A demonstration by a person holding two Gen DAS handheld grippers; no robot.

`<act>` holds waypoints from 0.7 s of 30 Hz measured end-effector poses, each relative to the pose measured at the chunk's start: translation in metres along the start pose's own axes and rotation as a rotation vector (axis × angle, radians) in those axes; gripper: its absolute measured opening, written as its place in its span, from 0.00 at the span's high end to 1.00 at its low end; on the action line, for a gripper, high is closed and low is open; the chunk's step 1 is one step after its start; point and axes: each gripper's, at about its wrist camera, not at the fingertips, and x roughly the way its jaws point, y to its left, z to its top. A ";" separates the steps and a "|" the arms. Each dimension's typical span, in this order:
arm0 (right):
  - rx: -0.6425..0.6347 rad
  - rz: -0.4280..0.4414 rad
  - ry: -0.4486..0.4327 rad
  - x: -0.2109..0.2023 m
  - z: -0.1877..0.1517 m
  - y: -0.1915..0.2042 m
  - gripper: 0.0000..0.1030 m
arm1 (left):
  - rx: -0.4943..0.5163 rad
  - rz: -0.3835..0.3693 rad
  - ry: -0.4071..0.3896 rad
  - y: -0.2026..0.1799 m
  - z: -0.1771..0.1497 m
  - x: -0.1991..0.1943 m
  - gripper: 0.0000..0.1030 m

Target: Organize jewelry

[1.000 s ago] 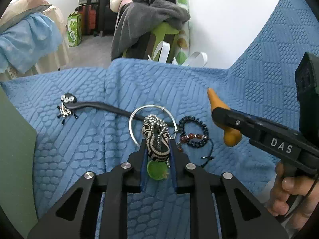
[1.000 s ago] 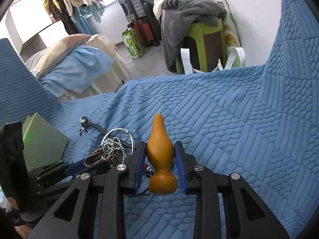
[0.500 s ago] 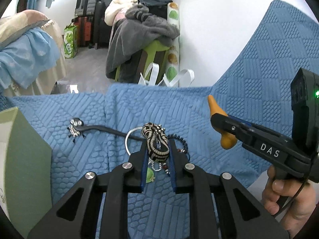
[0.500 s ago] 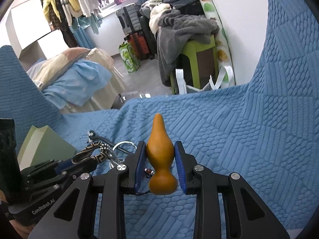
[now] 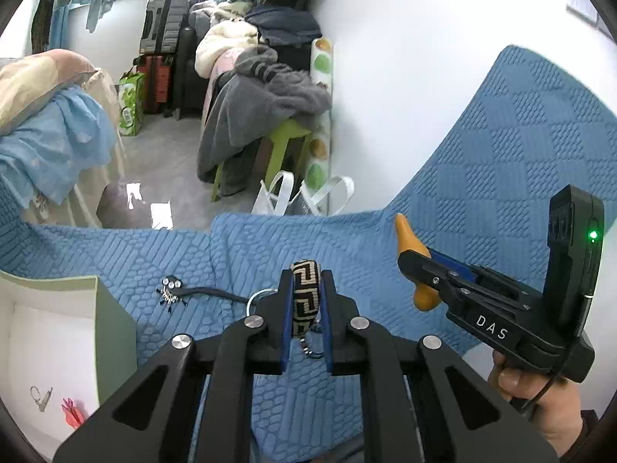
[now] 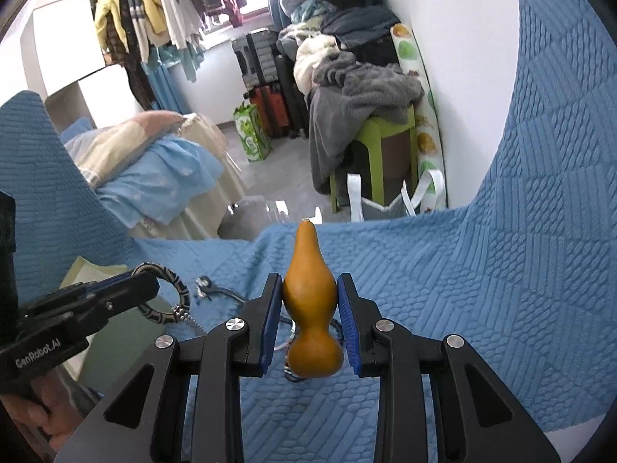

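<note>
Bracelet [image 5: 305, 296] lifted off blue quilt [image 5: 482, 177]

We see from two wrist fisheyes, each looking forward along its own fingers, close above the blue quilted cover [image 5: 270, 247]. Both face the cluttered room beyond, sharing the green stool [image 6: 380, 135]; each also catches the other gripper.

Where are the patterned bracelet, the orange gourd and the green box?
patterned bracelet [image 5: 304, 293], left wrist view, front face of the band
orange gourd [image 6: 310, 289], right wrist view, wide upper body
green box [image 5: 115, 332], left wrist view, outer side wall
</note>
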 end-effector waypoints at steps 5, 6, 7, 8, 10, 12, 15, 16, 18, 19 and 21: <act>0.015 0.012 -0.035 -0.013 0.010 0.007 0.74 | 0.023 0.022 -0.012 -0.004 -0.001 -0.006 0.89; 0.017 0.014 -0.036 -0.015 0.012 0.009 0.74 | 0.021 0.023 -0.007 -0.004 -0.001 -0.008 0.89; 0.019 0.014 -0.038 -0.017 0.014 0.011 0.74 | 0.012 0.021 0.003 -0.003 0.000 -0.009 0.89; 0.019 0.009 -0.038 -0.018 0.015 0.012 0.74 | 0.000 0.017 0.009 -0.001 0.001 -0.010 0.89; 0.013 -0.001 -0.039 -0.021 0.016 0.017 0.74 | -0.019 0.008 0.024 0.003 0.003 -0.015 0.89; 0.015 0.003 -0.033 -0.022 0.016 0.019 0.74 | -0.065 -0.010 0.066 0.014 0.007 -0.016 0.89; 0.021 0.012 -0.031 -0.024 0.017 0.024 0.74 | -0.132 -0.060 0.078 0.028 0.011 -0.024 0.89; 0.021 0.012 -0.034 -0.024 0.017 0.025 0.74 | -0.143 -0.066 0.080 0.032 0.012 -0.027 0.89; 0.020 0.010 -0.030 -0.023 0.017 0.029 0.74 | -0.146 -0.055 0.077 0.036 0.014 -0.032 0.89; 0.019 0.009 -0.024 -0.021 0.017 0.031 0.74 | -0.144 -0.046 0.079 0.038 0.014 -0.033 0.89; 0.013 0.008 -0.008 -0.015 0.015 0.035 0.74 | -0.153 -0.044 0.085 0.043 0.011 -0.034 0.89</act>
